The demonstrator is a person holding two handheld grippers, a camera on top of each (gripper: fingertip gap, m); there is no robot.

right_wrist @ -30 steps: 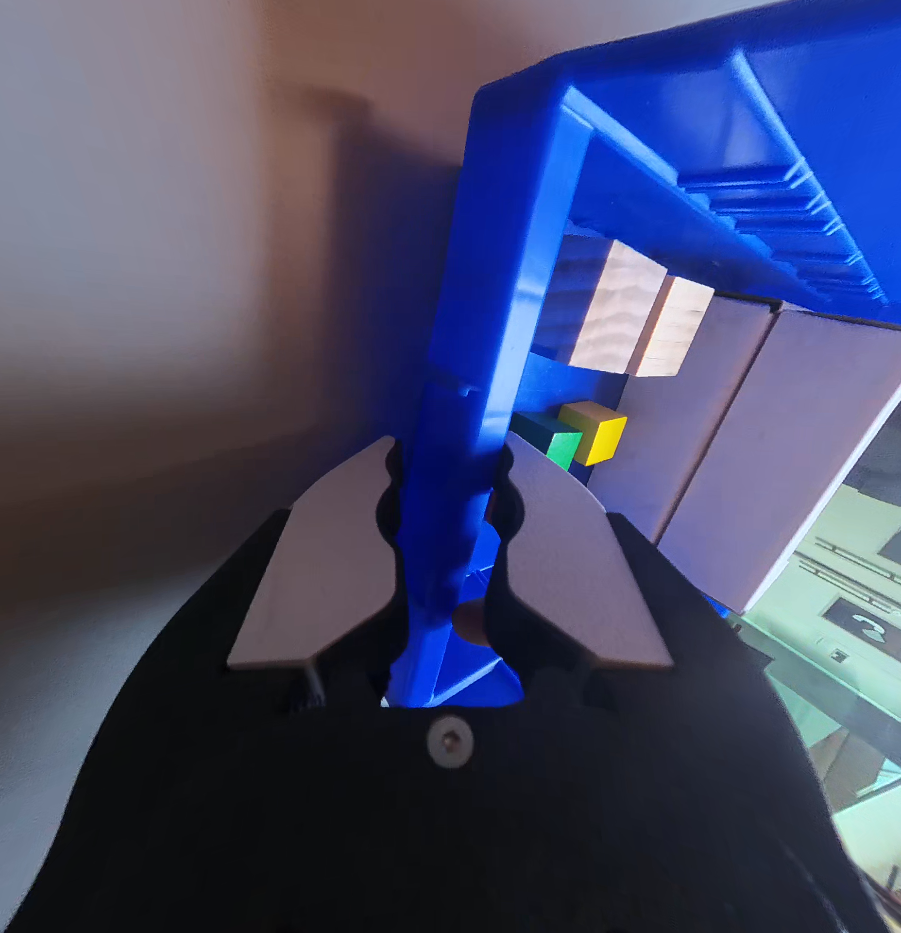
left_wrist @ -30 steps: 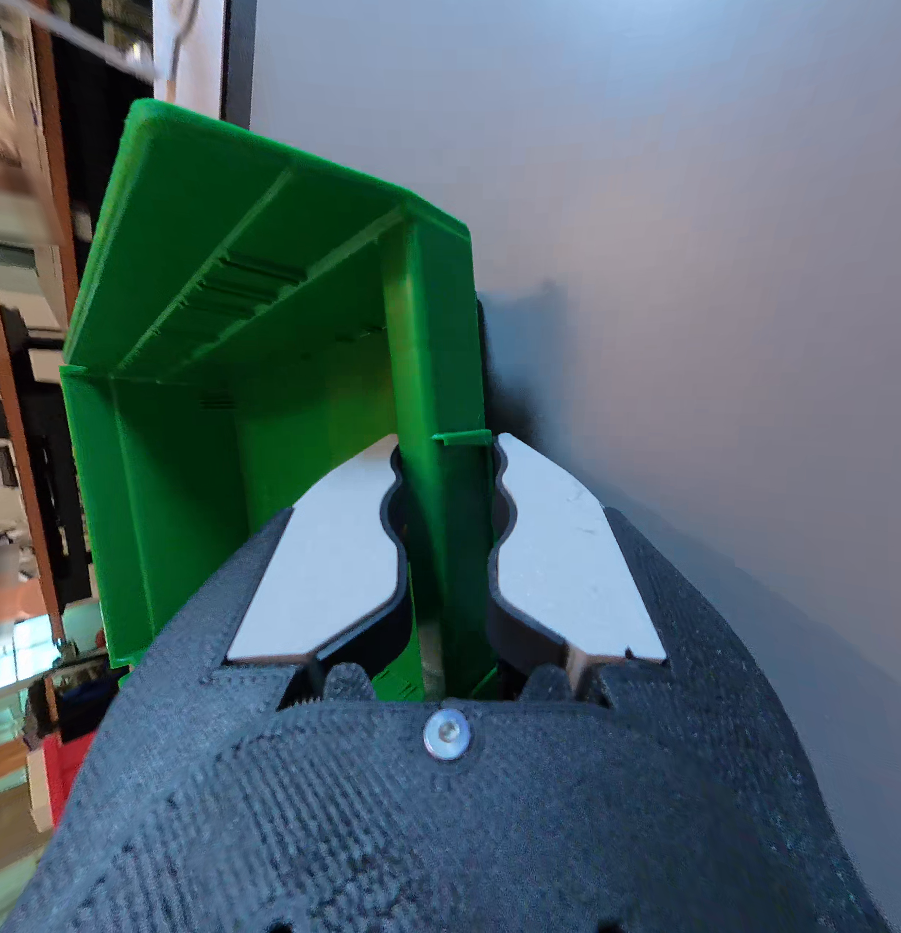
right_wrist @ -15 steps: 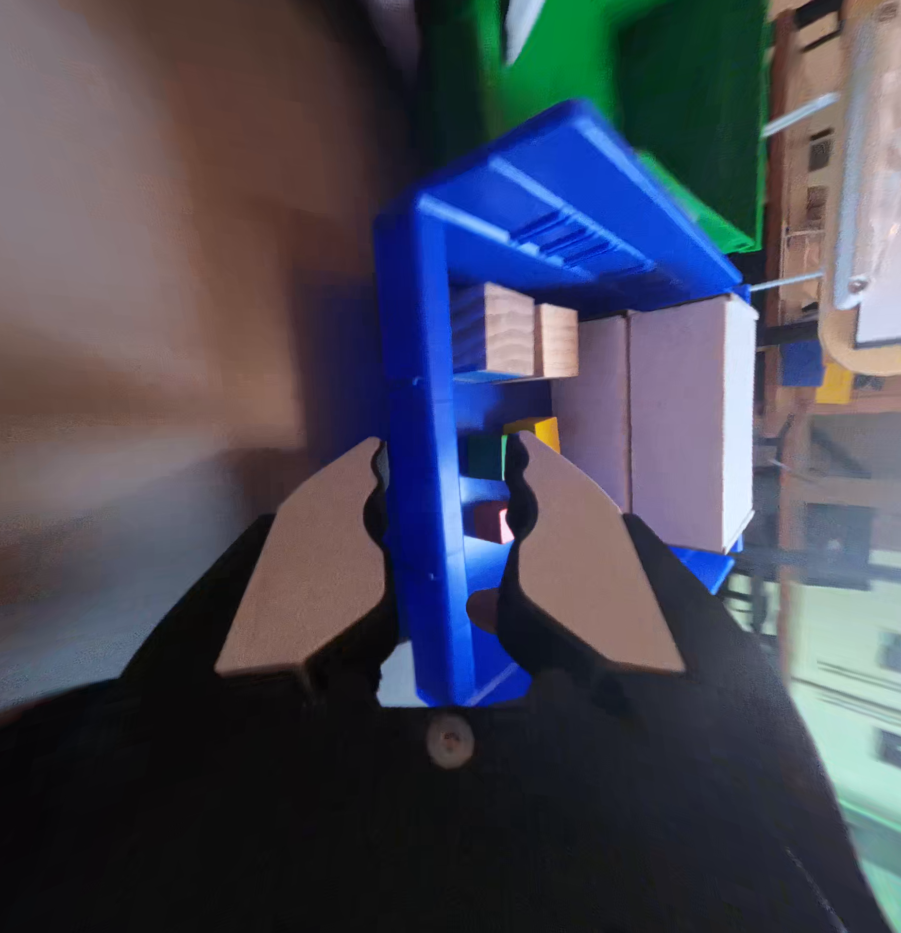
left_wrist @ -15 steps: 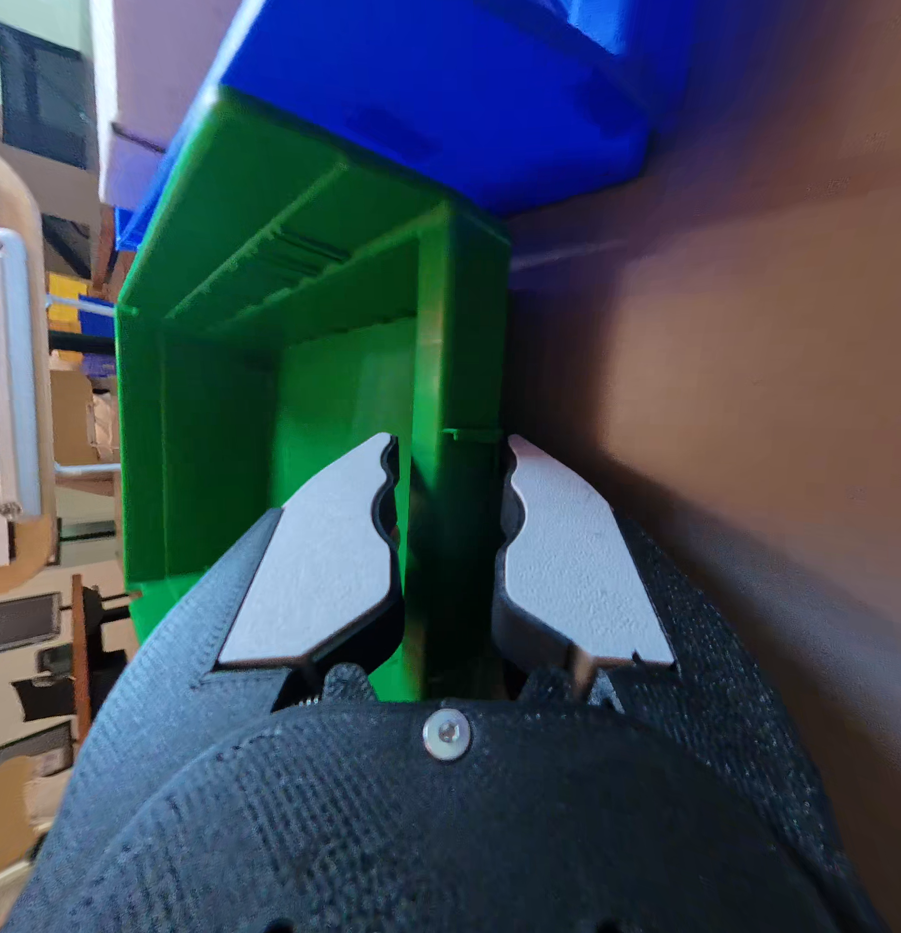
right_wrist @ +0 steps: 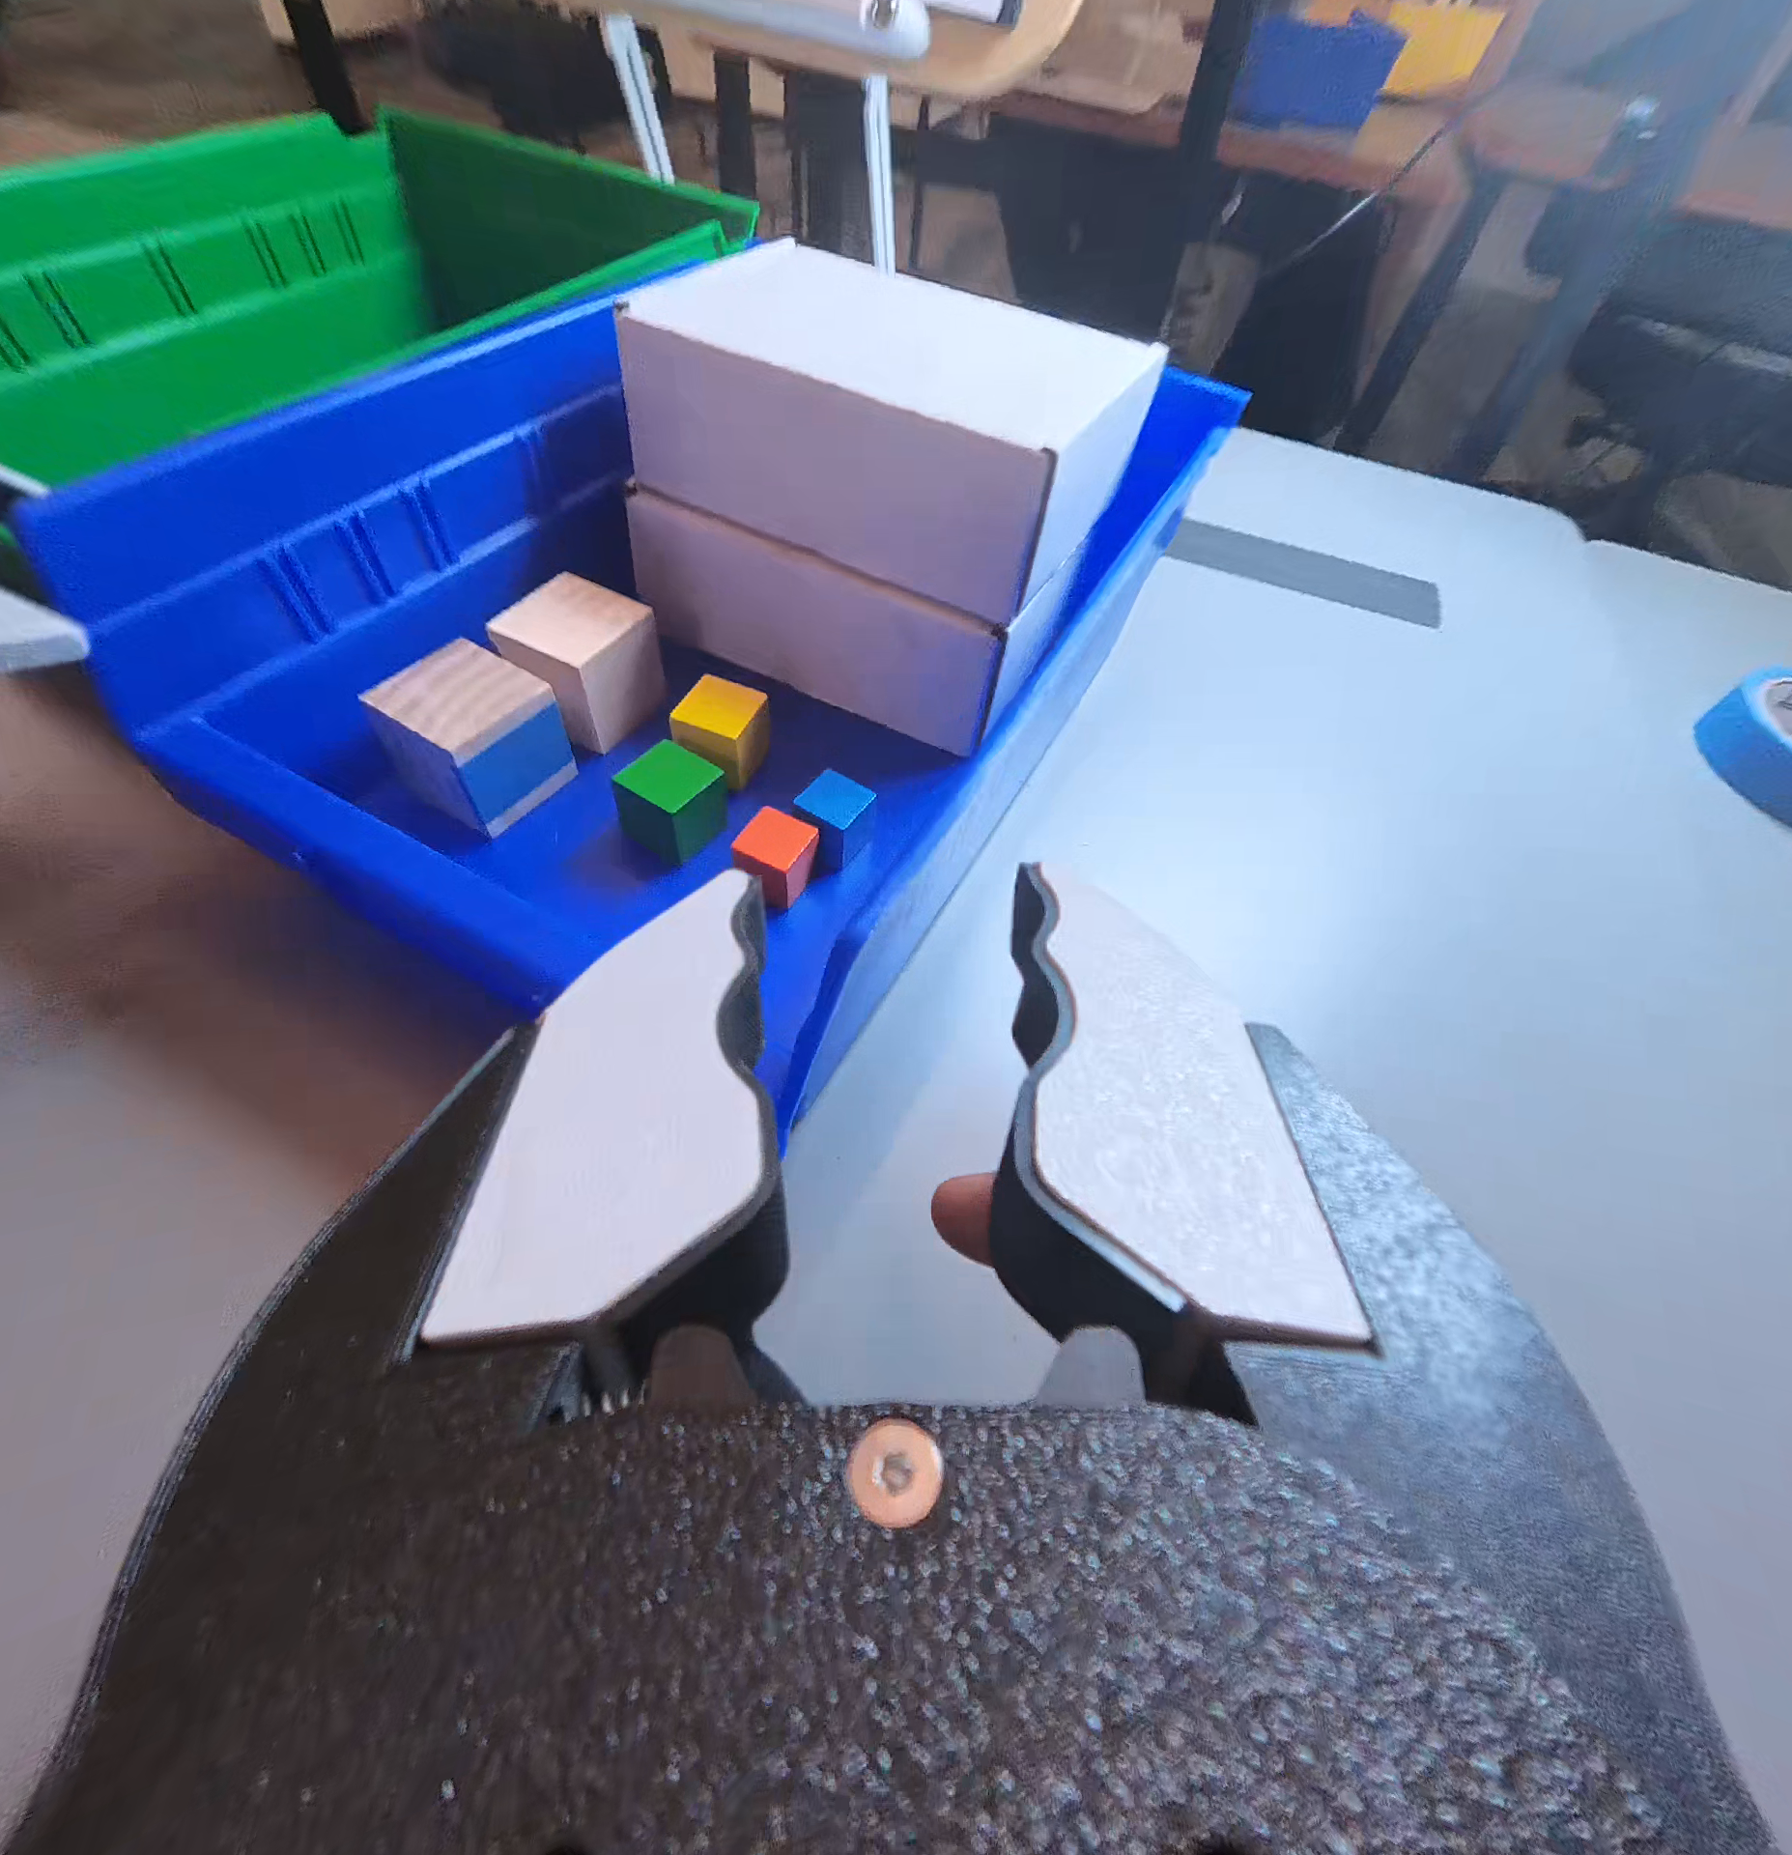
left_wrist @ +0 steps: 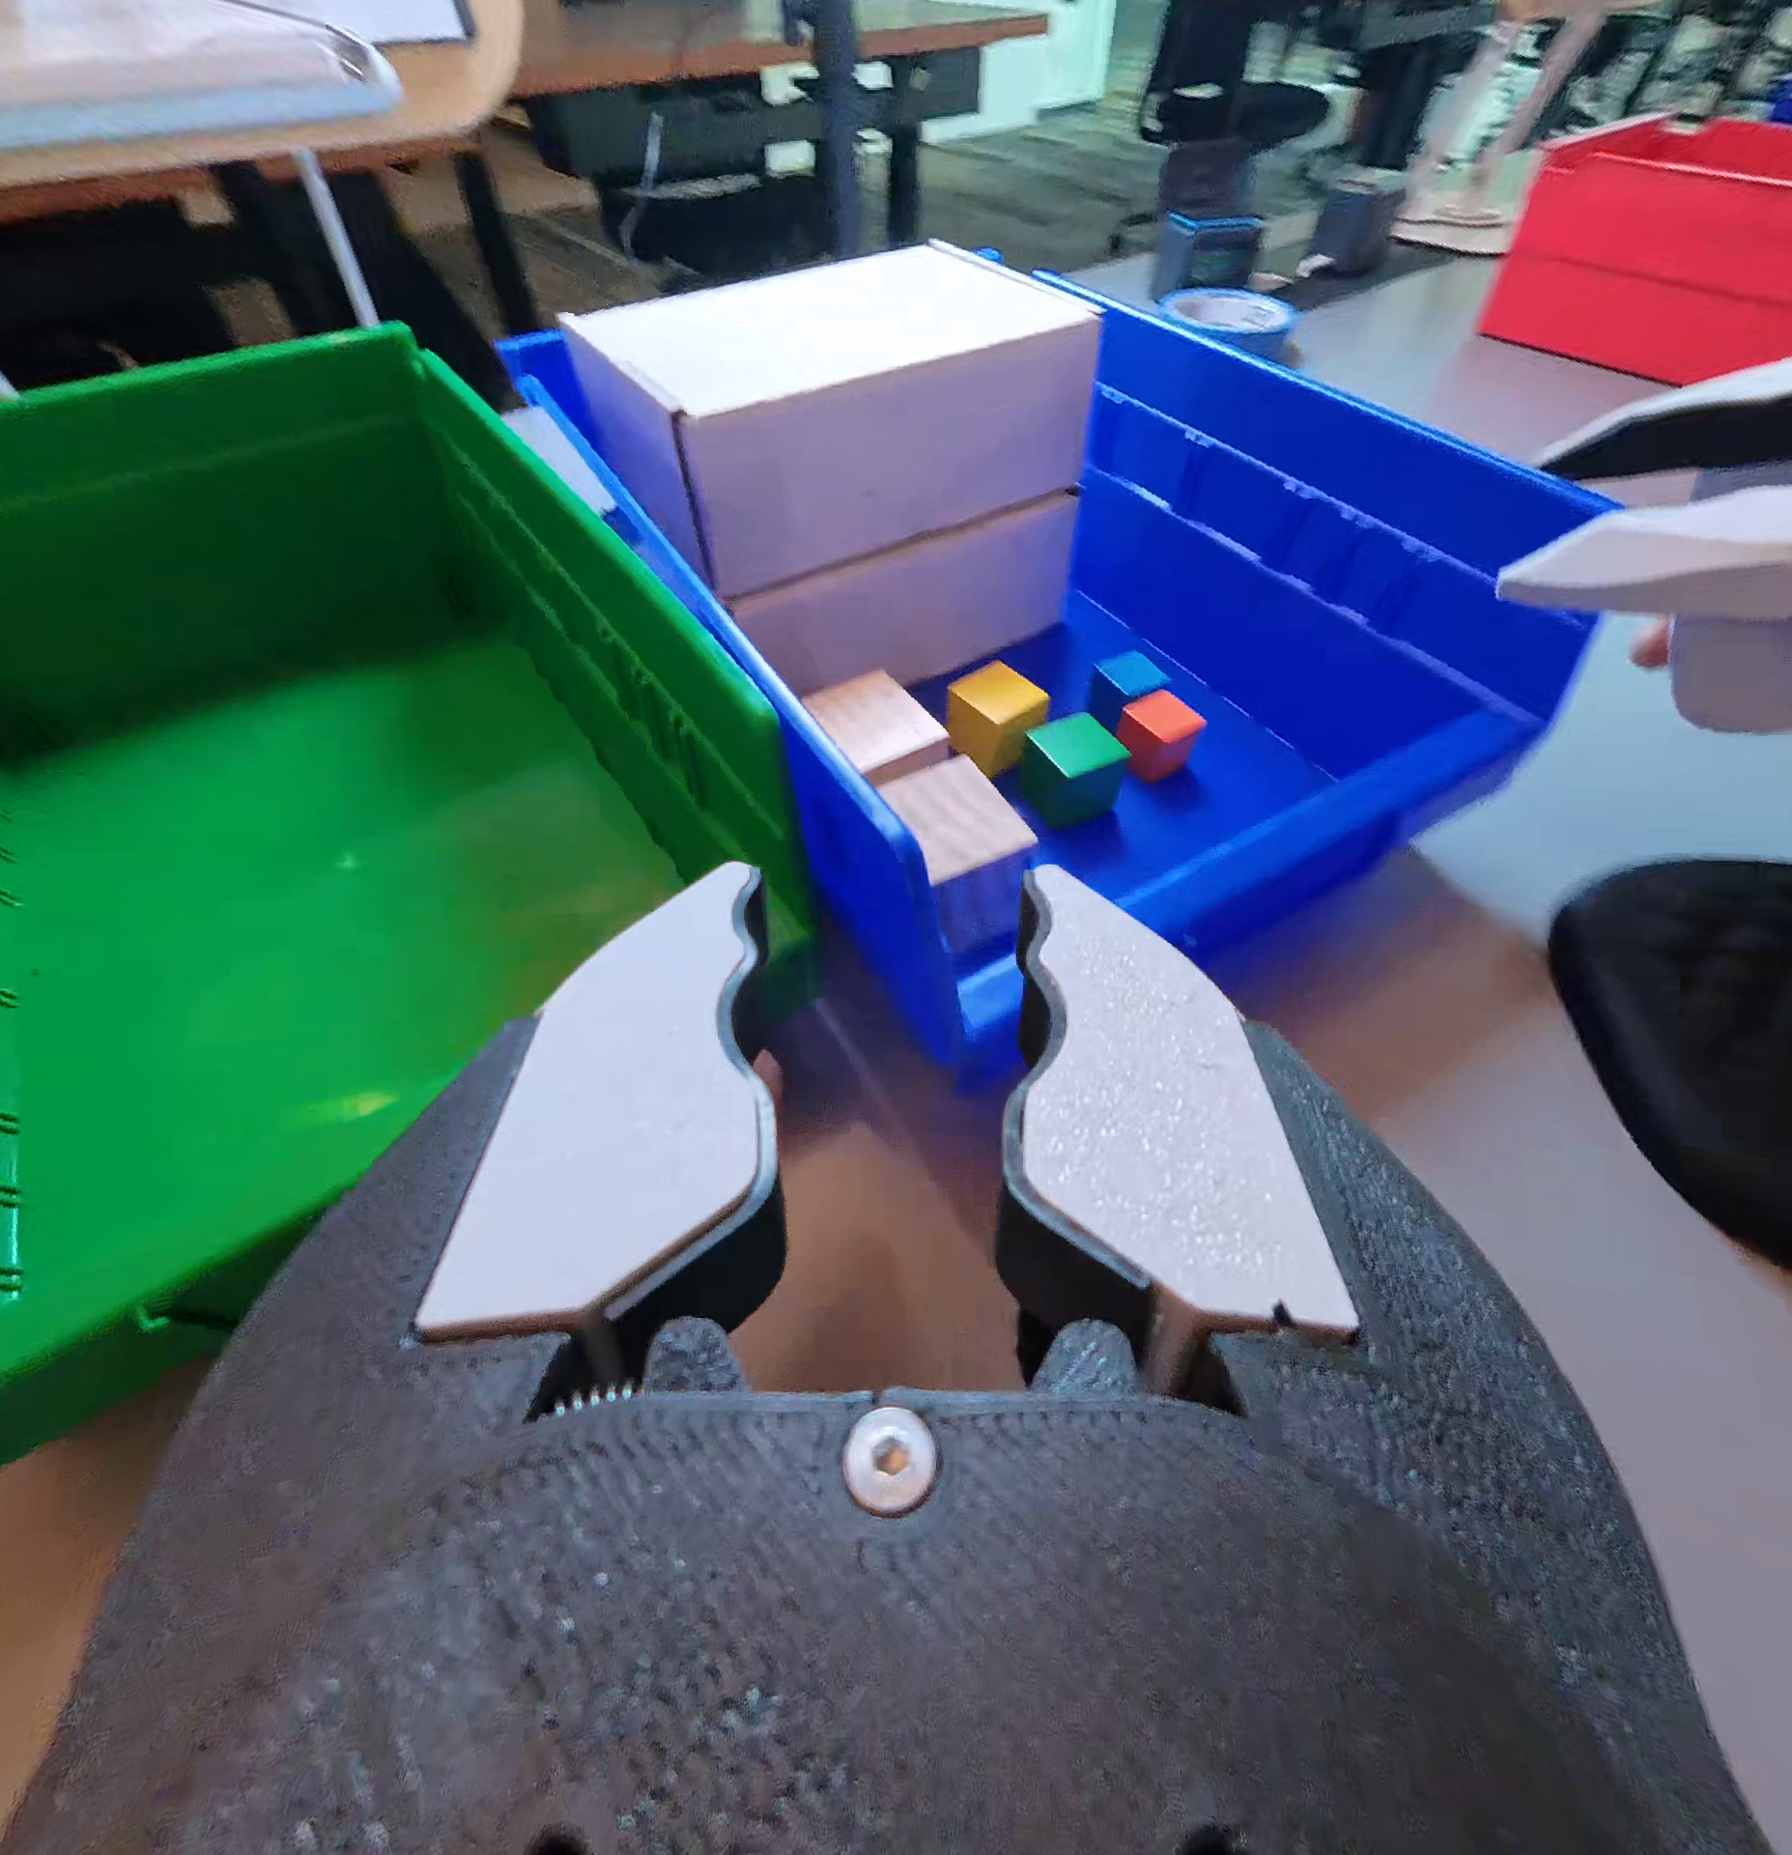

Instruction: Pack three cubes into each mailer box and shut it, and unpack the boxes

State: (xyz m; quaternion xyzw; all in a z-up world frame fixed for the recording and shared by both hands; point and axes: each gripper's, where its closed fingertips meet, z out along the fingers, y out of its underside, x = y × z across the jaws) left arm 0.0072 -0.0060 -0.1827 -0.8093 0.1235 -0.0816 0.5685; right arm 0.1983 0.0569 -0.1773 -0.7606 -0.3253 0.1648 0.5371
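Note:
A blue bin (left_wrist: 1303,562) (right_wrist: 299,542) stands on the table. In it are two stacked white mailer boxes (left_wrist: 851,422) (right_wrist: 851,442), both shut, two plain wooden blocks (left_wrist: 876,723) (right_wrist: 580,642), and small yellow (left_wrist: 994,713) (right_wrist: 721,728), green (left_wrist: 1072,768) (right_wrist: 669,811), red (left_wrist: 1160,733) (right_wrist: 776,851) and blue (left_wrist: 1127,683) (right_wrist: 836,811) cubes. An empty green bin (left_wrist: 299,803) (right_wrist: 199,261) sits against its left side. My left gripper (left_wrist: 886,908) is open and empty, just in front of where the bins meet. My right gripper (right_wrist: 881,898) is open and empty at the blue bin's near right corner.
A roll of blue tape (right_wrist: 1775,738) (left_wrist: 1228,321) lies on the grey table right of the blue bin. A red bin (left_wrist: 1664,251) stands far right. A strip of dark tape (right_wrist: 1303,587) marks the table. Desks and chairs stand beyond the table's far edge.
Both grippers have let go of the bin walls and drawn back, open. The green and blue bins, held tipped on their sides before, now rest flat on the table side by side.

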